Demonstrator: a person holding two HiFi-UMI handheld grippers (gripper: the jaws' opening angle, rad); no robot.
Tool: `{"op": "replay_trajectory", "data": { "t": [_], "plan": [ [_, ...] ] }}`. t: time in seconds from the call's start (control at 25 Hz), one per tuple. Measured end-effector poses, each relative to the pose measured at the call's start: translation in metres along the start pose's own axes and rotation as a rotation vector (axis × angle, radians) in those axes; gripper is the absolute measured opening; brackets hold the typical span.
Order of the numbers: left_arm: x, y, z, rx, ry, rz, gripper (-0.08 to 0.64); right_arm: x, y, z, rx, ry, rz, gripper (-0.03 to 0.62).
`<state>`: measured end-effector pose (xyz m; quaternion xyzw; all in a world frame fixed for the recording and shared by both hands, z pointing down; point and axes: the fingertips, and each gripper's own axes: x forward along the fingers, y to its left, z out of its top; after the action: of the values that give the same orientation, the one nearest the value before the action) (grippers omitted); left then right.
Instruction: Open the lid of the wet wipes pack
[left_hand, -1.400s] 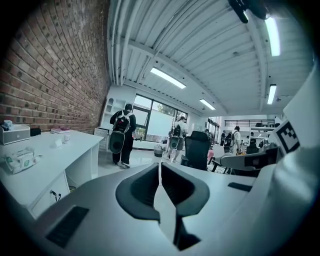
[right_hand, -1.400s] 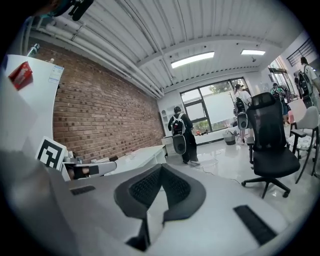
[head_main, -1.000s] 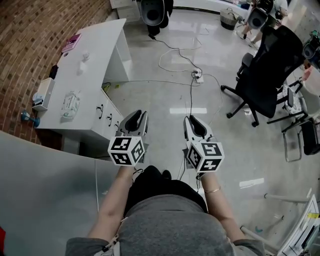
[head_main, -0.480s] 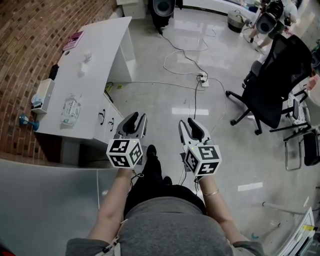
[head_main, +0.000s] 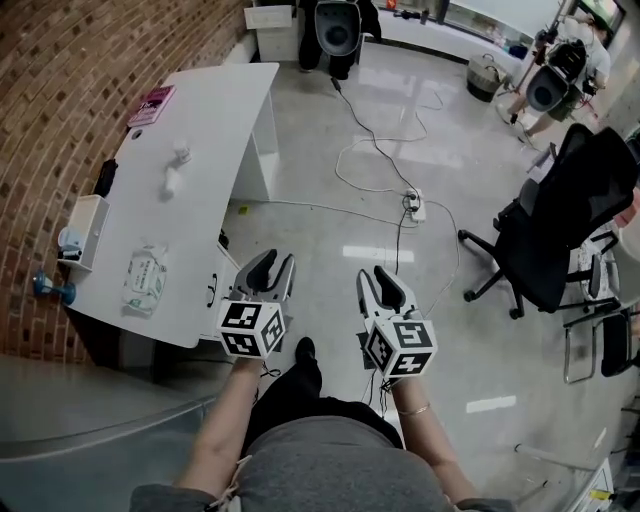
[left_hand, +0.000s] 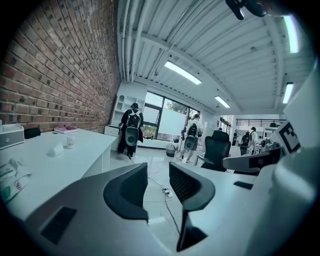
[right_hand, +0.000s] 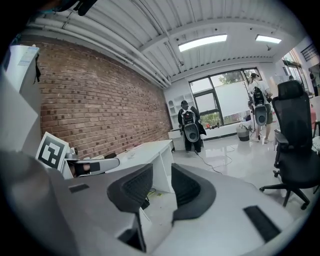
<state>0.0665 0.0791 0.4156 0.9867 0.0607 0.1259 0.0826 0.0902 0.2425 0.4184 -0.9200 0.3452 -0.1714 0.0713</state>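
Observation:
The wet wipes pack (head_main: 147, 278), white with green print, lies flat on the white desk (head_main: 215, 120) near its front left end. In the left gripper view the wet wipes pack (left_hand: 9, 179) shows only at the far left edge. My left gripper (head_main: 278, 260) hangs over the floor just right of the desk's drawer side, jaws apart with nothing between them. My right gripper (head_main: 374, 275) hangs beside it over bare floor, also open and holding nothing. Both point forward along the room: left gripper (left_hand: 158, 175), right gripper (right_hand: 161, 175).
On the desk are a white box (head_main: 82, 230), a black item (head_main: 104, 178), a small cup (head_main: 181, 150) and a pink book (head_main: 152, 105). Cables and a power strip (head_main: 415, 206) lie on the floor. A black office chair (head_main: 555, 235) stands at the right. People stand at the far end.
The person has walked forward with both grippers, so the desk and the pack now lie nearer, beside the left gripper. The right gripper's jaws stand wider than a second ago.

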Motion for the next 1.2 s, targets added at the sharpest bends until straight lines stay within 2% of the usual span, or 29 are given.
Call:
{"op": "replay_trajectory", "data": {
  "t": [0.32,0.52,0.76,1.2],
  "plan": [
    [0.031,0.063,0.021,-0.011,-0.008,0.045,0.126,0.074,0.017,0.017,-0.012,0.027,0.036,0.109],
    [0.025,0.102,0.022,-0.055,-0.024,0.135,0.126,0.11,0.04,0.017,-0.048,0.062,0.109,0.109],
    [-0.015,0.158,0.016,-0.105,-0.033,0.299,0.126,0.15,0.094,0.016,-0.099,0.111,0.253,0.11],
    [-0.104,0.228,0.012,-0.179,-0.092,0.689,0.126,0.209,0.205,0.008,-0.217,0.196,0.632,0.117]
  ]
}}
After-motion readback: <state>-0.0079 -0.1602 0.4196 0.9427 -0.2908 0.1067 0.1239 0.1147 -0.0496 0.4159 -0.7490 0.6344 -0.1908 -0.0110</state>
